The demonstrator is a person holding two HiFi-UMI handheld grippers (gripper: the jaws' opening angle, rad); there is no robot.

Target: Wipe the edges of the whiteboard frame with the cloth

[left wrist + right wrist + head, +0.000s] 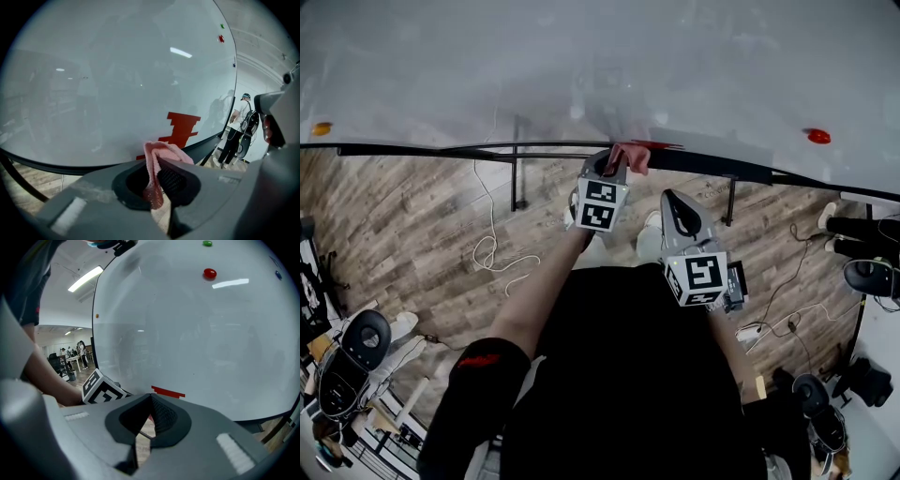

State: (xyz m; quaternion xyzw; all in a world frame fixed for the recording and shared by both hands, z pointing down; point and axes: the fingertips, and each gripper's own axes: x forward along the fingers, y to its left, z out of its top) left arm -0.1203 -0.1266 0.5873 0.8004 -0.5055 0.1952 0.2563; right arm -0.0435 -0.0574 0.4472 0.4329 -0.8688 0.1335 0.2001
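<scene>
The whiteboard (581, 66) spans the top, above its dark lower frame edge (431, 149). The left gripper (614, 161) is clamped on a pink cloth (630, 155) at that edge. The right gripper (680, 211) is lower, with its jaws together and nothing between them. A red blocky mark (183, 126) carries no legible writing.

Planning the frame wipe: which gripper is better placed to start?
Left. The left gripper is shut on the pink cloth at the whiteboard's bottom frame; the right gripper is shut, empty, farther back.
</scene>
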